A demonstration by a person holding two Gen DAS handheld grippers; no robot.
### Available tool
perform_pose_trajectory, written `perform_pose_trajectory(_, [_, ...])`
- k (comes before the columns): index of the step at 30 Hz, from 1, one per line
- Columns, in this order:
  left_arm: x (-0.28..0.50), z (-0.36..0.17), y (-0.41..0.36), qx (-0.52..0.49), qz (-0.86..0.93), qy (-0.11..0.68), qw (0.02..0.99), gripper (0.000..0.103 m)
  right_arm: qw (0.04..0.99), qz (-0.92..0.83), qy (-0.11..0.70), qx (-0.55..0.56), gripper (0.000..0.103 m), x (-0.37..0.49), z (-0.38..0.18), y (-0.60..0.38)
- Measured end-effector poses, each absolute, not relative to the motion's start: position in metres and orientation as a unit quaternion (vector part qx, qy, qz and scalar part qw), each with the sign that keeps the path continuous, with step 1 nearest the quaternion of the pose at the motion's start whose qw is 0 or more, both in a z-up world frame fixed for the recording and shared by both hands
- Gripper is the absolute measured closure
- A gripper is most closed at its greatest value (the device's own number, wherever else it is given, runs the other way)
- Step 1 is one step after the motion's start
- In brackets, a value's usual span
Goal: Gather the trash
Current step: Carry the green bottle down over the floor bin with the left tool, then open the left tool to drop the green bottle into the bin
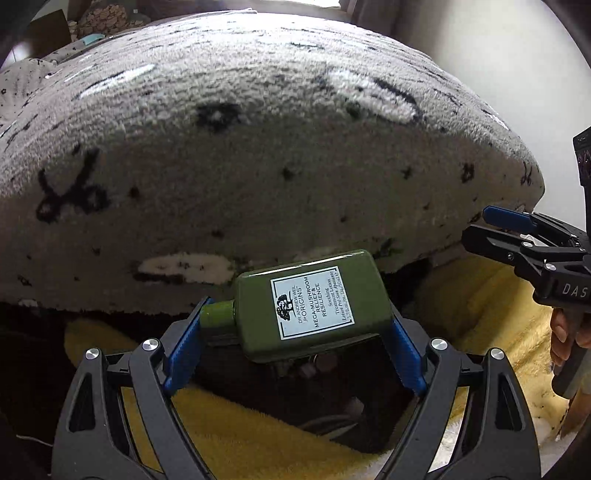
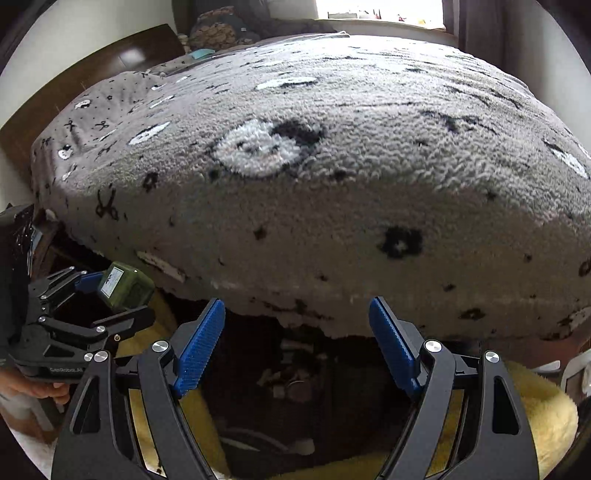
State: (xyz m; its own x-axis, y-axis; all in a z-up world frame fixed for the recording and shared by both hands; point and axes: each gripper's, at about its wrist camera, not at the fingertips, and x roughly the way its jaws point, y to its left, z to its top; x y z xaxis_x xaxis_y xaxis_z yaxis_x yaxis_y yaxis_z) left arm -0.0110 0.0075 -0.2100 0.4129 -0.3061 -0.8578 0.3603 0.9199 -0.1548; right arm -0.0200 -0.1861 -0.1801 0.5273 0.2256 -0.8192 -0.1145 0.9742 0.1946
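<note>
My left gripper is shut on a green Origins bottle with a white label, held sideways between its blue pads, neck to the left. The bottle hangs above a dark bin opening ringed by yellow fluffy cloth. In the right wrist view the bottle and left gripper show at the left. My right gripper is open and empty above the same dark bin. It also shows in the left wrist view at the right edge.
A bed with a grey fleece blanket patterned in black and white fills the space ahead, its edge hanging over the bin. Yellow fluffy cloth surrounds the bin. A dark wooden headboard and a window lie beyond.
</note>
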Motion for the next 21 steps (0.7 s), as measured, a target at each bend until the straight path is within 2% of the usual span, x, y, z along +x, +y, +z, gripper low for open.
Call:
perform_pose_trajectory(9, [-0.013, -0.269, -0.001, 0.038, -0.193, 0.567, 0.8, 0.021, 0.847, 0.077, 0.522, 0.064, 0.022, -0.016, -0.22, -0.178])
perform_pose_trajectory(17, [-0.007, -0.288, -0.008, 0.043, -0.2, 0.592, 0.779, 0.021, 0.835, 0.075, 0.54, 0.078, 0.022, -0.011, -0.231, -0.181])
perform_pose_trajectory(19, [-0.006, -0.29, -0.009, 0.045, -0.2, 0.594, 0.778, 0.019, 0.835, 0.074, 0.539, 0.082, 0.022, -0.01, -0.23, -0.184])
perform_pose_trajectory(21, [-0.004, -0.288, -0.011, 0.045, -0.203, 0.591, 0.779, 0.012, 0.836, 0.074, 0.537, 0.085, 0.022, -0.01, -0.23, -0.188])
